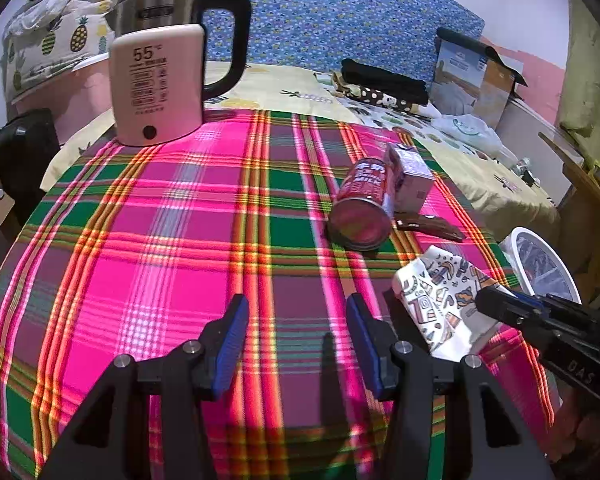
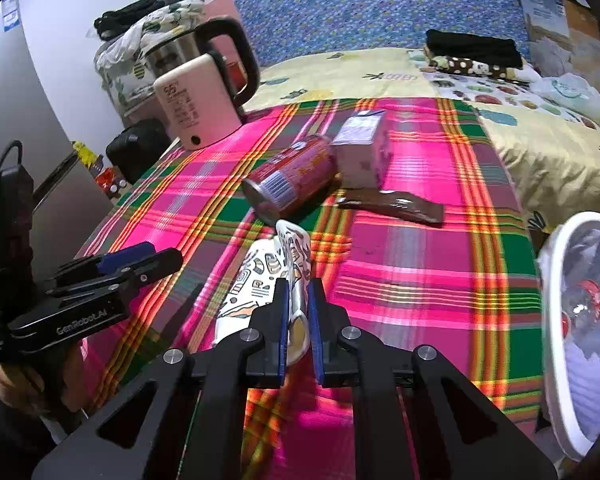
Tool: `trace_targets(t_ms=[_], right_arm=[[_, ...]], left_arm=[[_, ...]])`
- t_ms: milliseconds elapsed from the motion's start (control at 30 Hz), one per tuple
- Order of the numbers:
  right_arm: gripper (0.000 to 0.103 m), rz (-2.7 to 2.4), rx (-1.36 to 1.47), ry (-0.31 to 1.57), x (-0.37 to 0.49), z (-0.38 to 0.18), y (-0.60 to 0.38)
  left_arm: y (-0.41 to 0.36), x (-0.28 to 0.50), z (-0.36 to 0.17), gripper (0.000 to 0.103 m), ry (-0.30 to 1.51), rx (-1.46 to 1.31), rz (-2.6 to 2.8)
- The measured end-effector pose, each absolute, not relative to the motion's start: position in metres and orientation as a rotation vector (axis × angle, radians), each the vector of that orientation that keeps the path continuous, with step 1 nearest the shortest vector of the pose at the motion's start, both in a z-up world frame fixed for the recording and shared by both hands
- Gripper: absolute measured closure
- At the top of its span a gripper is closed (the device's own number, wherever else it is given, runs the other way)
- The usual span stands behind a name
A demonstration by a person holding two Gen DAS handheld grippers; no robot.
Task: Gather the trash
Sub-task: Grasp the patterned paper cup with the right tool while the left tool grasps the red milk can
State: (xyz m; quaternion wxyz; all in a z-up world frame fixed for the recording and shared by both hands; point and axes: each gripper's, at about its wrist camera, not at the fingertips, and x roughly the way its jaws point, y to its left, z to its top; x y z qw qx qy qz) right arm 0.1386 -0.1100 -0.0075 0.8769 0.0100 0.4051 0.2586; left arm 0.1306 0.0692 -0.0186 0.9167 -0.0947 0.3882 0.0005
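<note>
A squashed paper cup (image 2: 290, 256) with a coloured doodle print lies on the plaid cloth, and my right gripper (image 2: 299, 292) is shut on its rim. The same paper cup (image 1: 440, 296) shows at the right of the left wrist view with the right gripper (image 1: 480, 302) on its edge. My left gripper (image 1: 296, 304) hovers open over bare cloth, nothing between its blue pads. Farther back lie a red milk can (image 2: 290, 178) on its side, a pale purple drink carton (image 2: 360, 148) beside it, and a brown wrapper (image 2: 392, 206).
A white-rimmed bin (image 2: 556, 304) with trash inside stands off the table's right edge. A white and steel kettle (image 1: 160, 72) stands at the back left of the plaid tablecloth (image 1: 160, 240). Behind are a bed with folded clothes (image 1: 384, 80) and a cardboard box (image 1: 476, 76).
</note>
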Motion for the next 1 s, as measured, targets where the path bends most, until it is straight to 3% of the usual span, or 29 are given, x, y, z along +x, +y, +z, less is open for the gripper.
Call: trace_targets(t_ms=[333, 733, 1000], right_arm=[[0.094, 0.462, 0.053, 0.809, 0.142, -0.002, -0.141], [0.093, 0.391, 0.058, 0.808, 0.150, -0.002, -0.171], [0.086, 0.413, 0.071, 0.834, 0.151, -0.012, -0.176]], left_arm=[[0.052, 0.153, -0.012, 0.050, 0.800, -0.180, -0.073], [0.024, 0.205, -0.008, 0.039, 0.788, -0.079, -0.131], [0.017, 0.229, -0.014, 0.035, 0.800, -0.044, -0.127]])
